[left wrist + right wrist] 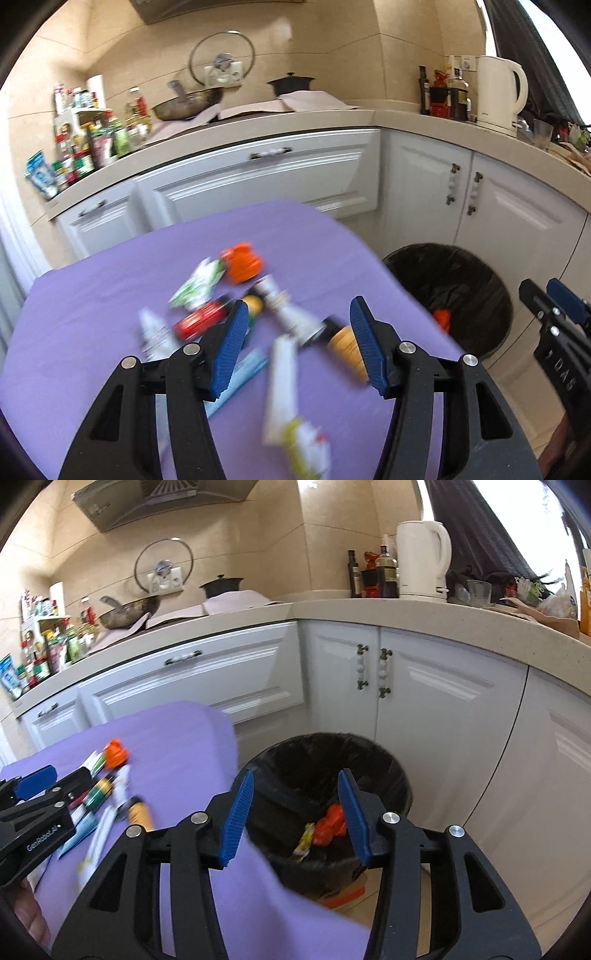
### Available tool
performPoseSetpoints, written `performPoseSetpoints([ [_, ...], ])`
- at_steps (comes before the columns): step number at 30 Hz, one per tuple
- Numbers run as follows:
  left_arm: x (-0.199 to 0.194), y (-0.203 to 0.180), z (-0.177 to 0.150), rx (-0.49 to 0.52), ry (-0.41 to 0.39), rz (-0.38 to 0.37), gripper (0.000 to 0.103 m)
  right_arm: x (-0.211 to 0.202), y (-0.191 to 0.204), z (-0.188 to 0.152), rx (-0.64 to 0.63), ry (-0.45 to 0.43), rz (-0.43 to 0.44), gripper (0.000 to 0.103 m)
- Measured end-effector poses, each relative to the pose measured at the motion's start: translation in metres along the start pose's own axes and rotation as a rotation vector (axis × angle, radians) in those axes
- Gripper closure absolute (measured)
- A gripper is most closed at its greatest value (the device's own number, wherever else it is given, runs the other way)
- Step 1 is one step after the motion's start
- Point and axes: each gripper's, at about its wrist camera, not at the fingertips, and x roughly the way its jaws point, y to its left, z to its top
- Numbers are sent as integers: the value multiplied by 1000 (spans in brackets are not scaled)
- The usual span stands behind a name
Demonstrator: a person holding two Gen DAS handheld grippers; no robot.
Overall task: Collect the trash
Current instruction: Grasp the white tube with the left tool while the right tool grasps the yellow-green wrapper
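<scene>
Several pieces of trash lie on a purple table (92, 332): an orange crumpled piece (242, 262), a green-white wrapper (197, 284), a red wrapper (201, 321), white tubes (291, 314) and a tan-capped bottle (345, 349). My left gripper (299, 343) is open and empty above them. My right gripper (295, 812) is open and empty over a black-lined trash bin (402, 786), which holds orange trash (330, 825) and a yellow wrapper (304, 842). The bin (480, 295) stands right of the table.
White kitchen cabinets (424, 701) and a beige counter (406, 609) curve behind the bin. A white kettle (423, 561), bottles, a pan (188, 103) and spice jars (85, 147) stand on the counter. The right gripper (554, 317) shows at the left view's right edge.
</scene>
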Motion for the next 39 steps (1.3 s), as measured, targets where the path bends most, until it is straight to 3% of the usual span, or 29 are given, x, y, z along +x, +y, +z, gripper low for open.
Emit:
performPoseSetpoints([
  [13, -46, 68, -48, -64, -9, 84, 44, -43, 63, -40, -75, 25, 104, 57],
  [23, -50, 111, -74, -116, 15, 149, 42, -53, 102, -60, -136, 55, 192, 56],
  [31, -46, 128, -88, -140, 49, 173, 42, -47, 123, -73, -164, 101, 242, 56],
  [39, -41, 131, -95, -137, 68, 145, 40, -33, 143, -91, -224, 170, 269, 56],
])
